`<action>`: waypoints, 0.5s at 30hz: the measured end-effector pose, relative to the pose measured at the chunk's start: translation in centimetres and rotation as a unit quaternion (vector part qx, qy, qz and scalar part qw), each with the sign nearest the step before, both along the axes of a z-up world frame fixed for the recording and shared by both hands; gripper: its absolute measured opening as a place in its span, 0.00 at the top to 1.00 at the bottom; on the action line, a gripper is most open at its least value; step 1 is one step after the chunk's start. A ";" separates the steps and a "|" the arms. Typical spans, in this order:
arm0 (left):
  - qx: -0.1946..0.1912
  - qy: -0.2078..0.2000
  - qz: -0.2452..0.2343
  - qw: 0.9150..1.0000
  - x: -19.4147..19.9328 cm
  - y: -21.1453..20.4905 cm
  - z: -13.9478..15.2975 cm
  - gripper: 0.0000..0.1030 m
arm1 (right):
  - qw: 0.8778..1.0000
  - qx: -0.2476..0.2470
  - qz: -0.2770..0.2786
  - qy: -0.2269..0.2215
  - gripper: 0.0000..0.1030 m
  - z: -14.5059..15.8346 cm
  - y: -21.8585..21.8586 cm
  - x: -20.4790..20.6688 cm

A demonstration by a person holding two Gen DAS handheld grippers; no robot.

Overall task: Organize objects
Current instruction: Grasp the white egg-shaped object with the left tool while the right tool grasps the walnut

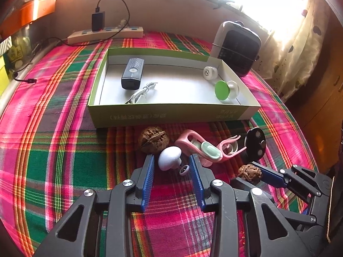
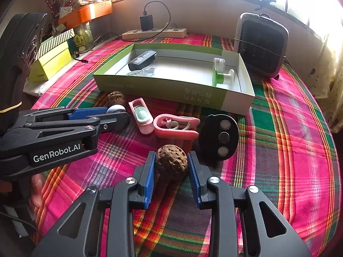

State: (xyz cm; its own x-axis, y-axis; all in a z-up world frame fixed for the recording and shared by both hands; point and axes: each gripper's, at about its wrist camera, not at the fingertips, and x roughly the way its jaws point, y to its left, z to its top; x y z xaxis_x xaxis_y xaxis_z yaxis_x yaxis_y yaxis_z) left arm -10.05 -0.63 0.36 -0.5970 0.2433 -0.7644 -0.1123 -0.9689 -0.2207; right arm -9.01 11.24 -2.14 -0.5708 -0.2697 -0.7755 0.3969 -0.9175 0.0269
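A white mushroom-shaped piece (image 1: 169, 157) lies on the plaid cloth between the blue pads of my left gripper (image 1: 171, 160), which stands open with a gap beside the piece. In the right wrist view the left gripper (image 2: 116, 112) reaches in from the left around that white piece (image 2: 116, 108). My right gripper (image 2: 171, 160) is shut on a small walnut (image 2: 171, 162), low over the cloth. The right gripper (image 1: 249, 174) and its walnut (image 1: 249, 171) also show at the lower right of the left wrist view.
A bigger walnut (image 1: 153, 140), two pink clips (image 1: 200, 147) (image 1: 230, 147) and a black disc (image 1: 255, 143) lie before a green box (image 1: 171, 111). The box holds a black device (image 1: 133, 72), a white cable (image 1: 141, 92) and a green-capped piece (image 1: 223, 90). A fan (image 1: 238, 47) and a power strip (image 1: 105, 35) stand behind.
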 end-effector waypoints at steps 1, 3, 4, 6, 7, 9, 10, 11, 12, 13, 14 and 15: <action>-0.003 0.003 0.002 1.000 0.1 0.1 0.0 0.71 | 1.000 0.000 0.002 0.000 0.70 0.0 0.0 0.0; -0.010 0.008 0.003 1.000 0.2 0.2 -0.1 0.73 | 1.000 -0.002 0.004 -0.001 0.70 0.0 0.1 0.1; -0.010 0.007 0.003 1.000 0.1 0.2 0.0 0.73 | 1.000 -0.005 0.004 -0.001 0.70 0.0 0.2 0.0; -0.006 0.004 0.005 1.000 0.0 0.1 0.0 0.73 | 1.000 -0.005 0.004 -0.002 0.70 0.0 0.2 0.1; -0.005 0.005 0.006 1.000 0.0 0.0 0.0 0.73 | 1.000 -0.005 0.004 -0.002 0.70 0.0 0.2 0.1; -0.007 0.007 0.006 1.000 0.2 0.1 0.0 0.73 | 1.000 -0.004 0.005 -0.001 0.70 0.0 0.2 0.1; -0.007 0.007 0.007 1.000 0.2 0.1 0.0 0.73 | 1.000 -0.005 0.005 -0.001 0.70 0.0 0.2 0.1; -0.007 0.007 0.006 1.000 0.2 0.1 -0.1 0.73 | 1.000 -0.006 0.005 -0.002 0.70 0.0 0.3 0.1; -0.007 0.007 0.006 1.000 0.3 0.2 -0.1 0.73 | 1.000 -0.006 0.005 -0.002 0.70 0.0 0.3 0.1; -0.006 0.007 0.007 1.000 0.3 0.2 -0.1 0.73 | 1.000 -0.006 0.005 -0.002 0.70 0.0 0.3 0.2; -0.007 0.007 0.007 1.000 0.3 0.2 -0.1 0.73 | 1.000 -0.007 0.005 -0.002 0.70 0.0 0.3 0.2; -0.007 0.008 0.007 1.000 0.3 0.2 -0.1 0.73 | 1.000 -0.007 0.005 -0.002 0.70 0.0 0.3 0.2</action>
State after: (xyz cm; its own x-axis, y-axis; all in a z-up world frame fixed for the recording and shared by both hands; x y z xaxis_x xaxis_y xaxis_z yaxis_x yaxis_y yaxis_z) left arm -9.76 -0.44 0.27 -0.6120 0.2239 -0.7585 -0.1027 -0.9735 -0.2044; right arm -8.81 11.55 -2.11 -0.5646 -0.2866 -0.7740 0.4065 -0.9127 0.0414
